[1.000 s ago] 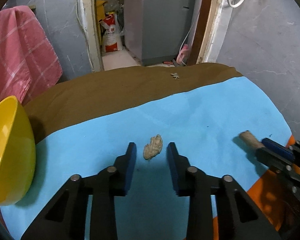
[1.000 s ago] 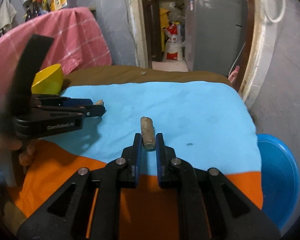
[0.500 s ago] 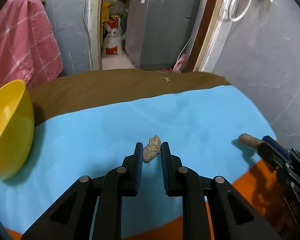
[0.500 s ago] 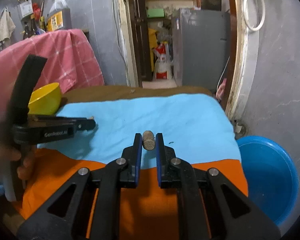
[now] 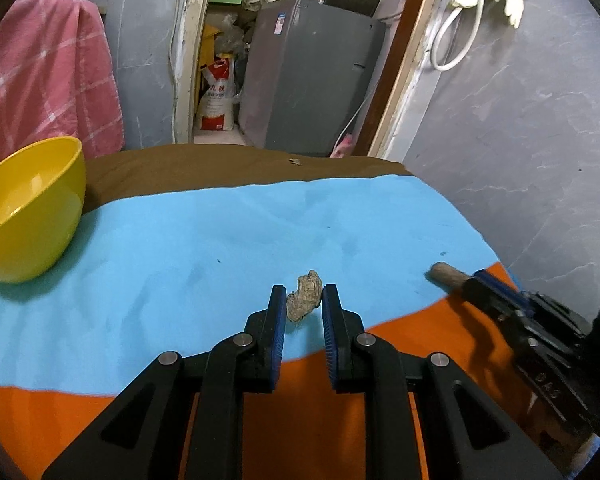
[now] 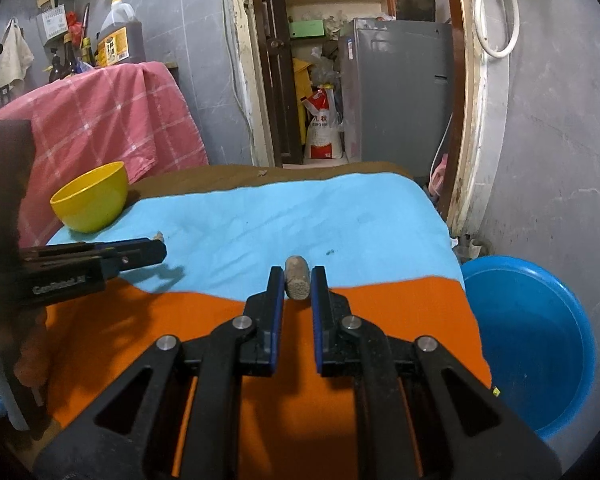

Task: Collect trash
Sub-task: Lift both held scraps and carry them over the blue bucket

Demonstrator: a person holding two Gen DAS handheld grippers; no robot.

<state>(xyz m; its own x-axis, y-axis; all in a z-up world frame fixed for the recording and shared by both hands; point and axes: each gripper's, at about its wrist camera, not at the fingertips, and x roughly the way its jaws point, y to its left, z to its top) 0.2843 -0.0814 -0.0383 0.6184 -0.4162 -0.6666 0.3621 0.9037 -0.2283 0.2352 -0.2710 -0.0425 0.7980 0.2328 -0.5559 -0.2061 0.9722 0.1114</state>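
Observation:
My left gripper (image 5: pixel 304 291) is shut on a beige crumpled lump of trash (image 5: pixel 305 302), held just above the light blue cloth (image 5: pixel 204 248). The right gripper (image 6: pixel 297 274) is shut on a short brown stub (image 6: pixel 297 286), over the line where blue cloth meets orange cloth (image 6: pixel 380 312). In the left wrist view the right gripper (image 5: pixel 470 282) shows at the right with the stub (image 5: pixel 444 272) sticking out of it. The right wrist view shows the left gripper (image 6: pixel 162 246) at the left, with the lump's tip (image 6: pixel 159 235) peeking out. A tiny scrap (image 5: pixel 294 161) lies on the brown cloth at the table's far edge.
A yellow bowl (image 5: pixel 28 208) stands at the table's left end. A blue basin (image 6: pixel 532 344) sits on the floor past the table's right end. A pink checked cloth (image 6: pixel 100 116) hangs behind the bowl. A grey wall runs along the right, with a doorway behind.
The left jaws closed on the lump and drew it back and up, toward the orange cloth. The right gripper pulled back with the stub still in its grip.

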